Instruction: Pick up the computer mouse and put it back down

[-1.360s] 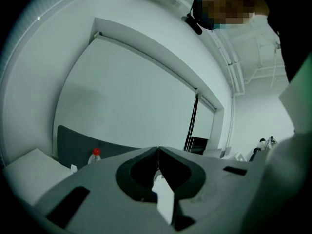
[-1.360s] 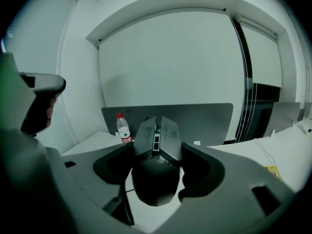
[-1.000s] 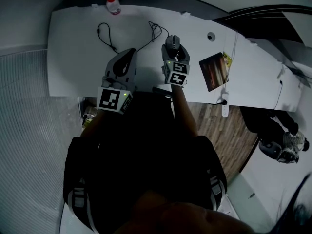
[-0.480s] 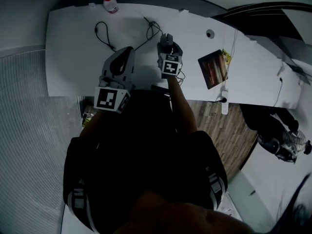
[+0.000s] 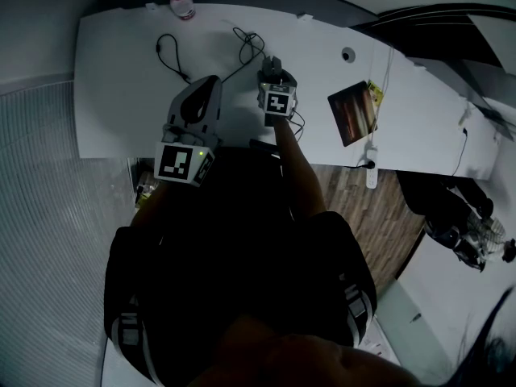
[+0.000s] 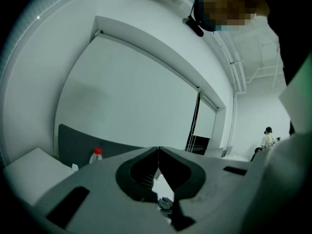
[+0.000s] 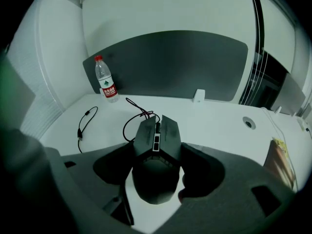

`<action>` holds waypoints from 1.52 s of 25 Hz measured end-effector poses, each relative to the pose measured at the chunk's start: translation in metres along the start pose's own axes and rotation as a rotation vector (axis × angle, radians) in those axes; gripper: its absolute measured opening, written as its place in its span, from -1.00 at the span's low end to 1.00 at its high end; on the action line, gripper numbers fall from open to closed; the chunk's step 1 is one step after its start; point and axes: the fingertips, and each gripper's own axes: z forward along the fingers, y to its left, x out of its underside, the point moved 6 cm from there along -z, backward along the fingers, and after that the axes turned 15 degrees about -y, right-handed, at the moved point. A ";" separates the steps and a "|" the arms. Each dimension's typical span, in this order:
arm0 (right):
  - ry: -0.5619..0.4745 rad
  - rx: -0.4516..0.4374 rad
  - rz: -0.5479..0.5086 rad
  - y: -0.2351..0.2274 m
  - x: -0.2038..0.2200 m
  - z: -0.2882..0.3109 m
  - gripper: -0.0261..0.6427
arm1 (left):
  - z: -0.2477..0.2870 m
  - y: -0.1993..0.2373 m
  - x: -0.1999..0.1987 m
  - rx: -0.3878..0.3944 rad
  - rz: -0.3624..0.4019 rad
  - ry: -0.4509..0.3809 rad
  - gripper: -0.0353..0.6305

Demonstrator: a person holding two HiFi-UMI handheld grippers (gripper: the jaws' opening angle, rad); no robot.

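The dark angular computer mouse [image 7: 155,135] sits between the jaws of my right gripper [image 7: 157,147], which is shut on its sides. It hangs nose-forward a little above the white desk [image 7: 214,126]. Its cable [image 7: 134,116] loops away toward the back. In the head view the right gripper [image 5: 274,72] holds the mouse [image 5: 274,63] over the middle of the desk [image 5: 121,79]. My left gripper [image 5: 208,87] hovers to its left with nothing in it. In the left gripper view the left gripper [image 6: 158,150] points up at the wall, its jaws touching at the tip.
A red-capped water bottle [image 5: 182,4] stands at the desk's back left. A loose black cable [image 5: 171,55] lies left of the mouse. A brown tablet-like slab [image 5: 353,115] and a round cable hole [image 5: 347,56] are to the right. A grey divider panel [image 7: 185,62] backs the desk.
My right gripper has carried the mouse left and farther over the desk, and the mouse cable has bunched up toward the back. The left gripper has barely shifted.
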 end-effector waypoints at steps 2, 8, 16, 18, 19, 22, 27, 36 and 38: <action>0.037 0.010 0.007 -0.001 0.007 0.002 -0.05 | 0.000 0.000 -0.001 -0.003 0.001 -0.001 -0.88; 0.052 -0.004 0.008 0.001 0.016 0.011 -0.05 | -0.001 -0.001 -0.004 -0.007 -0.002 0.003 -0.88; 0.084 -0.015 0.025 0.008 0.023 0.016 -0.05 | -0.003 -0.001 -0.006 -0.004 -0.002 0.005 -0.88; 0.090 -0.016 0.022 0.009 0.024 0.017 -0.05 | -0.003 -0.001 -0.007 -0.003 -0.001 0.003 -0.88; 0.095 -0.014 0.018 0.009 0.024 0.018 -0.05 | -0.003 -0.001 -0.007 -0.003 -0.001 0.004 -0.88; 0.108 -0.017 0.020 0.010 0.028 0.020 -0.05 | -0.004 0.001 -0.008 -0.005 -0.001 0.007 -0.88; 0.135 -0.020 0.023 0.012 0.034 0.020 -0.05 | -0.004 0.002 -0.010 -0.011 -0.001 0.006 -0.88; 0.142 -0.019 0.004 0.011 0.033 0.020 -0.05 | -0.004 0.001 -0.010 -0.009 -0.003 0.004 -0.88; 0.146 -0.017 0.002 0.010 0.035 0.021 -0.05 | -0.003 0.000 -0.010 -0.008 -0.004 0.001 -0.88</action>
